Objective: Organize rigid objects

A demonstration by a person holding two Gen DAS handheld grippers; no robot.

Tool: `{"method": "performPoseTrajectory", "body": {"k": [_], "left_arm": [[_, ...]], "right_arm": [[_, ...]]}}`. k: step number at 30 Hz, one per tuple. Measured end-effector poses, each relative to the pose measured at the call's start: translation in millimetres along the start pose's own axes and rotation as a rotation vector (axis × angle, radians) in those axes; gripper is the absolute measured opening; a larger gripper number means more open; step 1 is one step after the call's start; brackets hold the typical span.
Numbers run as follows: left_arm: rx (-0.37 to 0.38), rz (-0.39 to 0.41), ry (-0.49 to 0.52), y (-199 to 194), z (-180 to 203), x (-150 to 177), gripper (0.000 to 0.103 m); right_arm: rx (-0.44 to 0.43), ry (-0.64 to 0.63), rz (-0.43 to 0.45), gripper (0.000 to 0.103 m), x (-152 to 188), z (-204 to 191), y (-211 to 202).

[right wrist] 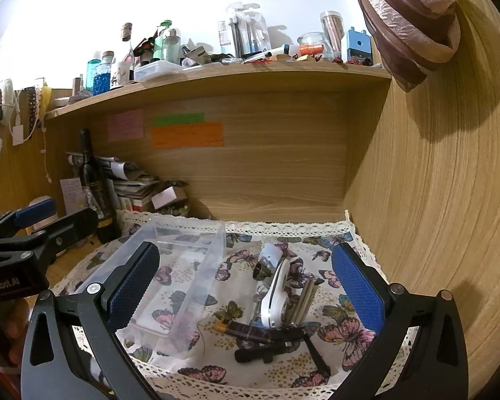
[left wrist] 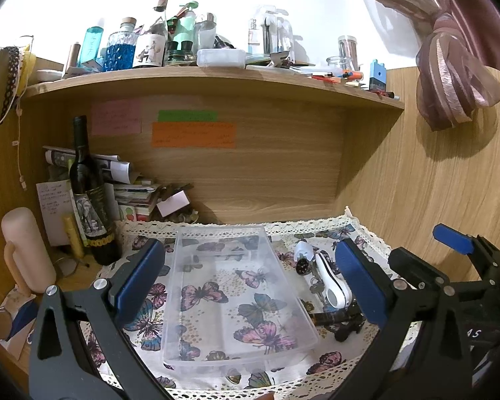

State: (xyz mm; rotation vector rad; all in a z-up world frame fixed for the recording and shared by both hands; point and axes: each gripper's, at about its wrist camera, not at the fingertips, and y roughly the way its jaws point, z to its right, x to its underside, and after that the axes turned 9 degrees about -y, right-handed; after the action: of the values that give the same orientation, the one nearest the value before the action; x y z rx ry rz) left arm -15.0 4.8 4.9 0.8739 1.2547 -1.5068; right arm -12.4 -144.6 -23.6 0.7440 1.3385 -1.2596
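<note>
The pile of small rigid objects, a long white plastic tool [right wrist: 276, 295] foremost, lies lengthwise directly ahead between the wide-open, empty right hand-held gripper [right wrist: 246, 286], nearer than the equally open, empty left hand-held gripper [left wrist: 250, 280] over the clear plastic tray [left wrist: 190, 300].

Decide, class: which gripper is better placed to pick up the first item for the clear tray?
Right. The open right gripper already frames the white opener and keys; the open left gripper frames the empty clear tray, beside that pile.

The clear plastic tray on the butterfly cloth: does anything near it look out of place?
Yes. The clear plastic tray is empty, while the small items lie in a loose pile on the butterfly cloth to its right: a white opener-like tool, keys and a dark pen. Both grippers are open.
</note>
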Motion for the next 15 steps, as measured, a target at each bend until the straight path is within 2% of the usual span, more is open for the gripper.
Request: {"method": "performPoseTrajectory", "body": {"k": [15], "left_arm": [[-0.007, -0.003, 0.004, -1.0, -3.3, 2.9, 0.103]], "right_arm": [[0.002, -0.001, 0.02, 0.103, -2.8, -1.0, -3.2]]}}
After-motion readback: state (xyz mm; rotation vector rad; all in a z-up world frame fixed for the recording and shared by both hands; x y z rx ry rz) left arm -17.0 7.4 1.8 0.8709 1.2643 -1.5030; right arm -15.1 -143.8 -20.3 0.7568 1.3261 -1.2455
